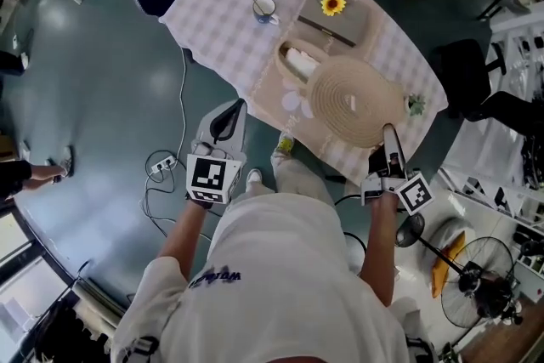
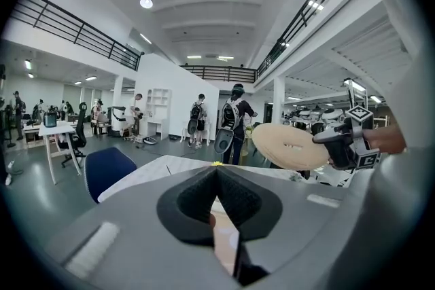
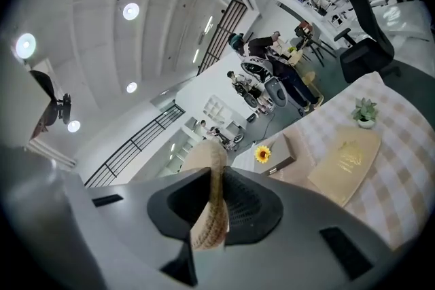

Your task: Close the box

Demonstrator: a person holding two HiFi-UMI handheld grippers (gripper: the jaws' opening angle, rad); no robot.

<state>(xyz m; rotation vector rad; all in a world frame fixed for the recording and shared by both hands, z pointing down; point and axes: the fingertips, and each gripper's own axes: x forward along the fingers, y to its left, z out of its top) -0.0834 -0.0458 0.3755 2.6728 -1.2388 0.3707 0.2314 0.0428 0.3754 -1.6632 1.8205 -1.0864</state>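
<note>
Half hides box (image 1: pixel 286 55) under woven lid (image 1: pixel 355 102) (white contents, unclear what); clamps lid rim w/ R tool (image 1: pixel 391 137) above checked worktop (image 1: pixel 221 4); holds L tool (image 1: pixel 233 110) pinched closed, empty, near worktop edge.

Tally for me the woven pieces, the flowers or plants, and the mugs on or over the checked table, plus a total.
Woven pieces: 2, the basket and the lid in the right gripper
Flowers or plants: 2, the sunflower and the potted plant
Mugs: 1, the mug
Total: 5
</note>
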